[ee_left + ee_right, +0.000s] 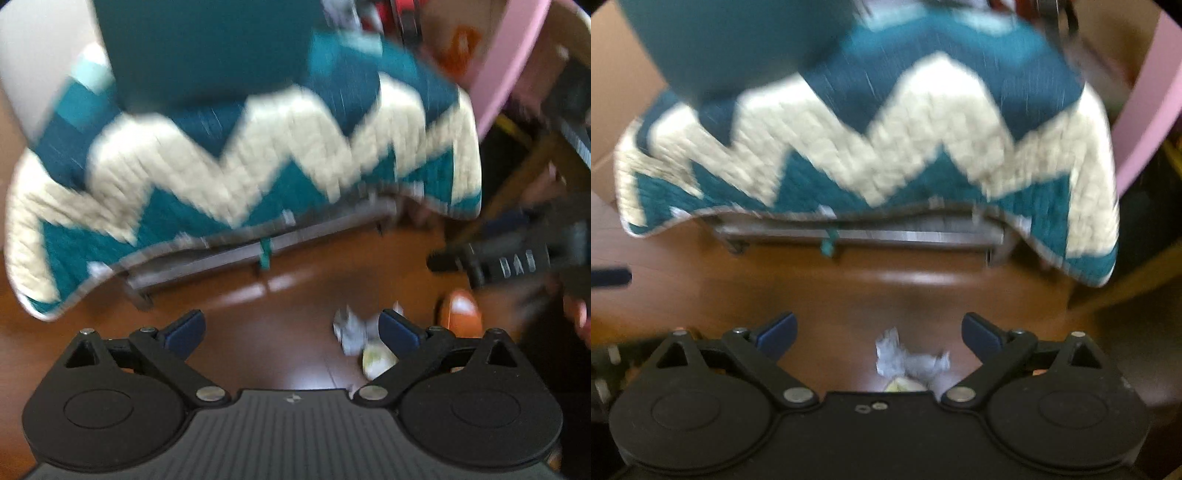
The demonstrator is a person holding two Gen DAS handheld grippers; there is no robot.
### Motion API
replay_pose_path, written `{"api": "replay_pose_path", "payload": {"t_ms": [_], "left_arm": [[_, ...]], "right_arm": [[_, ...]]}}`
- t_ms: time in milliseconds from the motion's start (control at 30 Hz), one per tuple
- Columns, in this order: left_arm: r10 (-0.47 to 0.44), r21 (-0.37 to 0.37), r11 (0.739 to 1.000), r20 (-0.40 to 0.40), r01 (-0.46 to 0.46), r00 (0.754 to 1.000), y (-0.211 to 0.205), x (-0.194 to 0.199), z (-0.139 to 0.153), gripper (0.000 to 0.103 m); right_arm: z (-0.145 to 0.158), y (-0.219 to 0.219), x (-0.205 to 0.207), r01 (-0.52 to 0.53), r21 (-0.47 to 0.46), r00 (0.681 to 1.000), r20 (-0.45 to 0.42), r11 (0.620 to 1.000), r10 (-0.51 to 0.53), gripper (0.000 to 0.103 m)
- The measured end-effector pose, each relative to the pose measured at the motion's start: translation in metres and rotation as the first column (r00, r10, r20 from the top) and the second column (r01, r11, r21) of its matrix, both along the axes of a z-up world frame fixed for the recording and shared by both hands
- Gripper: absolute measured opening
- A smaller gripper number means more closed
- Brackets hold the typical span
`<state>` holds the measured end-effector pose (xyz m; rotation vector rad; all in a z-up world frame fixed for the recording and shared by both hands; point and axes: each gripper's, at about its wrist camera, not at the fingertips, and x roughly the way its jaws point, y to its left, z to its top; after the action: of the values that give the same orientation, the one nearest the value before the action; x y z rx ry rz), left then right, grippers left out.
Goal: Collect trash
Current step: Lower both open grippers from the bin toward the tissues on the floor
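A crumpled white paper wad [908,360] lies on the brown wooden floor, low between the fingers of my right gripper [879,326], which stands open and holds nothing. A pale yellowish scrap [905,386] peeks out just below the wad. In the left wrist view the same paper wad [349,330] and yellowish scrap [376,360] sit beside the right finger of my left gripper [291,326], which is also open and empty over bare floor. Both views are blurred.
A teal and cream zigzag quilt [258,155] hangs over a low metal frame [258,247] ahead. An orange object [461,314] lies right of the trash. A black device [517,262] and a hand [576,317] are at the right, and a pink panel [506,62] stands at the upper right.
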<state>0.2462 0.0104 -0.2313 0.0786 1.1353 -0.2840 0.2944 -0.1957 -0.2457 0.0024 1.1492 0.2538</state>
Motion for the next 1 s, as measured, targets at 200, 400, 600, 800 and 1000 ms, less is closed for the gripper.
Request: {"api": "replay_pose_path", "payload": {"t_ms": [200,400,600,800,1000], "left_arm": [[-0.145,0.031,0.988,-0.164,0.152,0.976,-0.027,-0.006,-0.086,0.101],[-0.231,0.084,0.961,-0.27,0.262,0.935,-0.055,-0.024,-0.163,0.101],[-0.212,0.086,0.961,-0.382,0.264,0.899,-0.072,-0.038,-0.225,0.101],[-0.274,0.056,0.945,-0.409,0.324,0.87,-0.092,-0.046,-0.264,0.101],[-0.273,0.049,0.943,-0.458,0.33,0.846,-0.098,-0.047,-0.301,0.101]], "right_arm": [[-0.075,0.007,0.02,0.008,-0.046,0.991,-0.136,0.999,-0.014,0.096],[-0.142,0.017,0.038,-0.072,-0.081,0.963,-0.265,0.994,0.048,0.096],[-0.199,0.022,0.045,-0.156,-0.112,0.939,-0.326,0.981,0.113,0.096],[-0.247,0.032,0.049,-0.282,-0.125,0.917,-0.326,0.951,0.229,0.095],[-0.287,0.038,0.056,-0.328,-0.127,0.897,-0.354,0.936,0.266,0.091]]}}
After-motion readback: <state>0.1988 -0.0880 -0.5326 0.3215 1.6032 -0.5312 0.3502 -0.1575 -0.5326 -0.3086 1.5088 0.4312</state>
